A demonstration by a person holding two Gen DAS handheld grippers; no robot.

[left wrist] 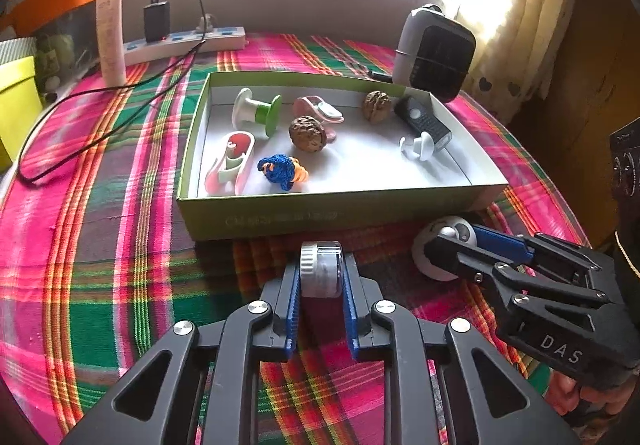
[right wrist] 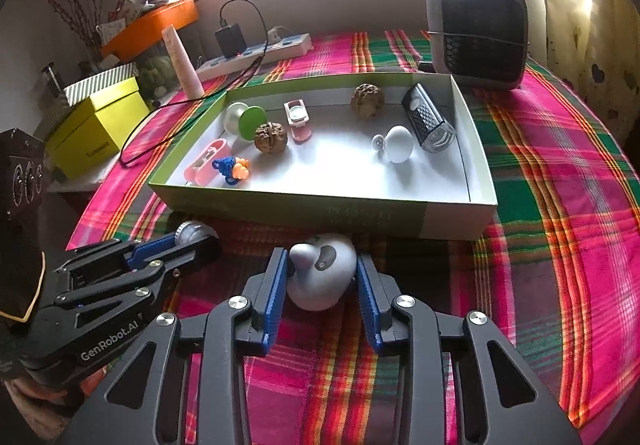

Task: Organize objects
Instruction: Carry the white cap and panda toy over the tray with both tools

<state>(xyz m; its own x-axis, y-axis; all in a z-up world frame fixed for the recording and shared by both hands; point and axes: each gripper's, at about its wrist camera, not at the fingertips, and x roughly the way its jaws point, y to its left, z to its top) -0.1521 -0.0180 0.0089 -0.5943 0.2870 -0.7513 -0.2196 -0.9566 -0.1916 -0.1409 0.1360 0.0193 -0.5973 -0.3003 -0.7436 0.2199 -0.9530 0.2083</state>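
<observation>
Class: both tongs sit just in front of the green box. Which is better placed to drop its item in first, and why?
Left, narrowly. The left tongs already clamp the small clear jar, while the right tongs only bracket the white egg-shaped toy, gaps showing. Green box lies directly ahead.

Right claw [left wrist: 448,249] housing marked "DAS". Left claw [right wrist: 196,241] housing marked "GenRobot.AI". Lettering on green box [left wrist: 280,219] front wall and yellow box [right wrist: 96,125] illegible.
</observation>
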